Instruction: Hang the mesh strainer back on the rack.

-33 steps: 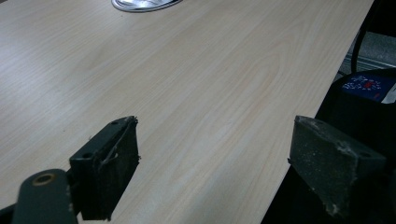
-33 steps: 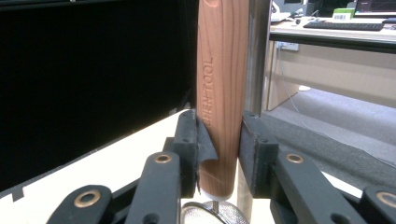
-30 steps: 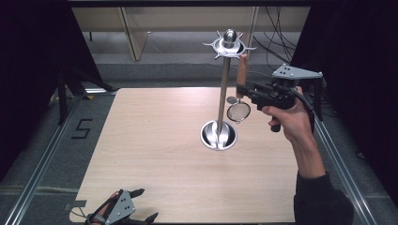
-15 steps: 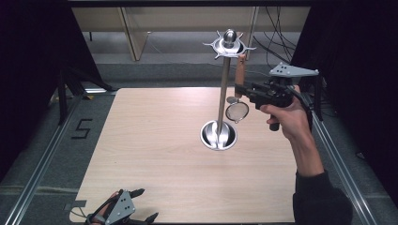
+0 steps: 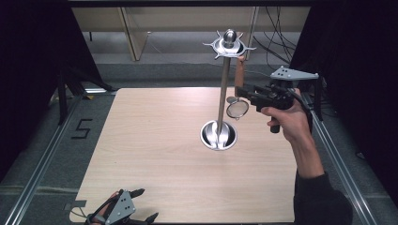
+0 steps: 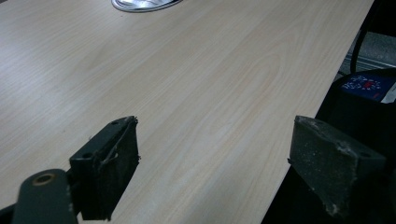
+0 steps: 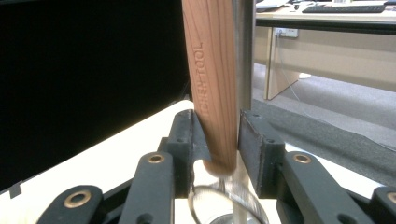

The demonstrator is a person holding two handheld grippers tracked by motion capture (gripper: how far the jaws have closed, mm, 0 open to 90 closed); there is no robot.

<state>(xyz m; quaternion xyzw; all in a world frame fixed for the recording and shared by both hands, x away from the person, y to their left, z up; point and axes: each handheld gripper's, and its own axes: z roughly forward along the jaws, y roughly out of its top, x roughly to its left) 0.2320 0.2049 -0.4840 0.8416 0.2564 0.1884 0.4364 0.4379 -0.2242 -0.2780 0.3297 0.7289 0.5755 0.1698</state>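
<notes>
Pinched between the right gripper's (image 7: 219, 140) two black pads is a wooden handle (image 7: 211, 79) stamped with lettering that ends in "TOOL"; the pads press on its lower end from both sides, and the rounded tip of the wood pokes out just below them. Under that tip, between the jaws, hangs the wire rim of a small round strainer (image 7: 224, 200). In the high view the right gripper (image 5: 245, 92) is held up in the air by a hand (image 5: 287, 119), with the handle (image 5: 240, 70) rising nearly upright above the fingers and the strainer head (image 5: 237, 108) hanging just below them. Just beside the fingers, on the side away from the hand, stands the shiny metal pole of a utensil stand (image 5: 224, 89); its spiked hook ring sits at the top, near the upper end of the handle, and its round base dish (image 5: 218, 135) rests on the wooden table (image 5: 155, 154) below and to that same side. Whether the handle touches the ring cannot be told.

Far from all this, the left gripper (image 5: 123, 216) lies low at the near edge of the table. Its fingers (image 6: 109, 163) are spread wide with nothing between them, just bare tabletop (image 6: 196, 93), and the stand's base dish (image 6: 142, 4) shows well ahead of them.
</notes>
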